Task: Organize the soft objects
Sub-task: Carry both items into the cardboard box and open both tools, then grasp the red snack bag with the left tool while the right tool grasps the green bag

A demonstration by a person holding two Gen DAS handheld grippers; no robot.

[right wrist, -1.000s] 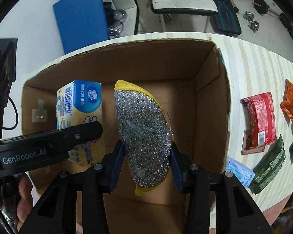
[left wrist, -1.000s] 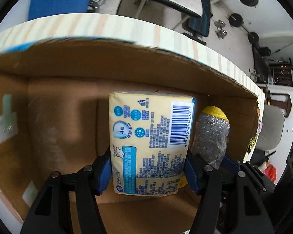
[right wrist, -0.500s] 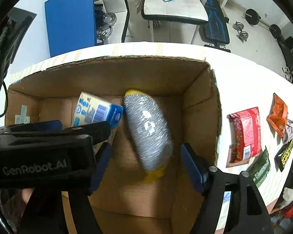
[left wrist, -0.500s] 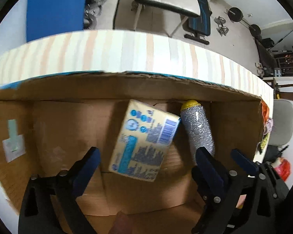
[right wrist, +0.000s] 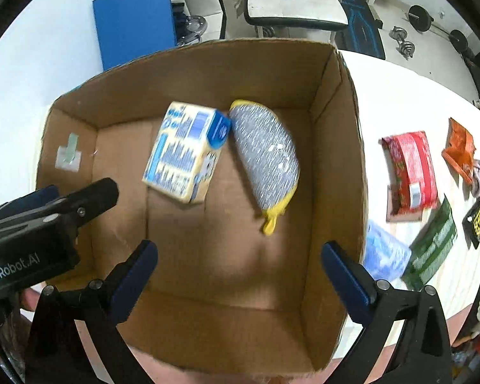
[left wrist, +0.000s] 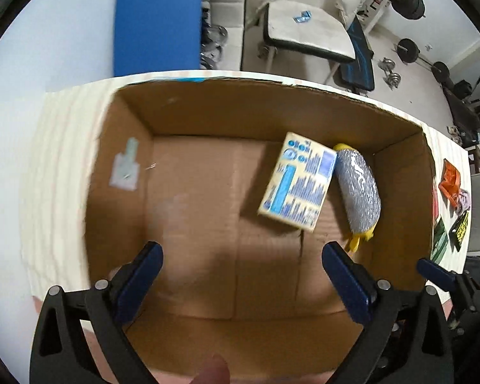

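A yellow and blue tissue pack (left wrist: 299, 180) (right wrist: 185, 153) lies tilted on the floor of the open cardboard box (left wrist: 272, 112) (right wrist: 208, 76). Beside it on the right rests a silver scouring pad with a yellow edge (left wrist: 358, 185) (right wrist: 265, 160). My left gripper (left wrist: 241, 251) hangs open above the box floor, with nothing between its fingers. My right gripper (right wrist: 240, 248) is over the box too; its jaws are opening and nothing is between them. The left gripper's black body (right wrist: 48, 217) shows at the left of the right wrist view.
Right of the box, on the pale striped table, lie a red packet (right wrist: 412, 172), an orange packet (right wrist: 460, 150), a green packet (right wrist: 432, 249), a blue pack (right wrist: 384, 252) and a black packet (right wrist: 478, 220). Beyond the table stand a blue mat (right wrist: 134, 16) and a chair (right wrist: 294, 3).
Both grippers opened and let go: the left of the tissue pack, the right of the scouring pad. Both have risen, and the two things now lie on the box floor.
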